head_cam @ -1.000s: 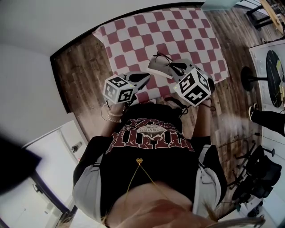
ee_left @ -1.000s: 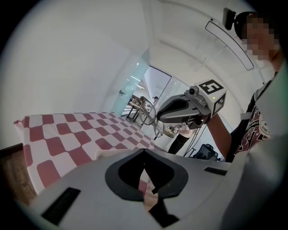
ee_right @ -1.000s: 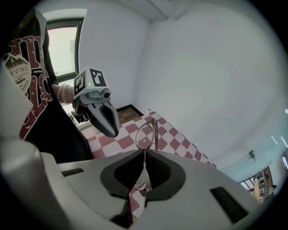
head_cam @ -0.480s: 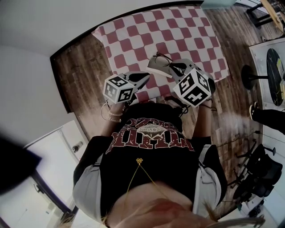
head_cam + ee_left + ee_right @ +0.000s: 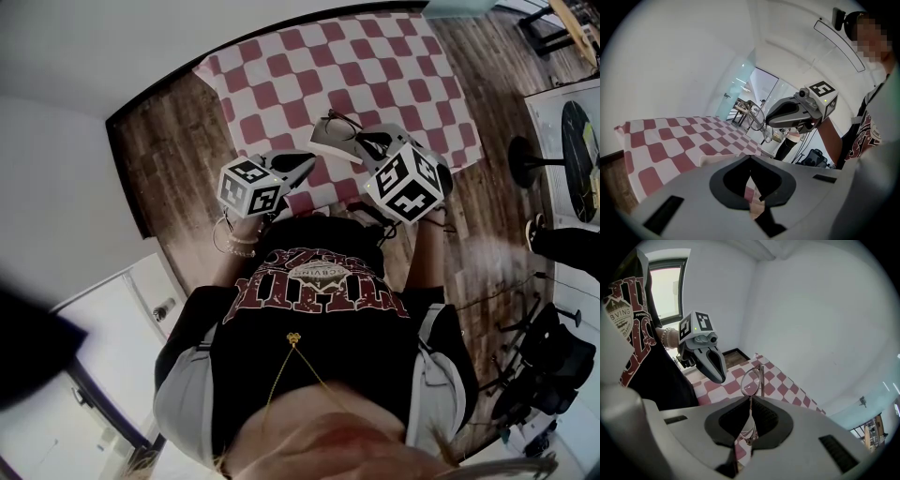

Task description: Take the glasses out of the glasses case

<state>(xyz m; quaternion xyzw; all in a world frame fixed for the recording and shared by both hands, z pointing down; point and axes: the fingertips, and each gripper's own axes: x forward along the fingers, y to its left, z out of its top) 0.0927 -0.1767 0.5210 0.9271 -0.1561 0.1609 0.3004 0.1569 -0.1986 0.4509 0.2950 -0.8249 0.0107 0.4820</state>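
Glasses (image 5: 750, 382): thin wire frame, rounded clear lenses; pinched between the closed jaws of the right gripper (image 5: 749, 401) and held above the red-and-white checked tablecloth (image 5: 309, 66). Left gripper (image 5: 751, 159): smooth grey jaws pressed together, nothing held.

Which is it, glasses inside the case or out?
Out: the right gripper is shut on the glasses, holding them in the air above the checked cloth.
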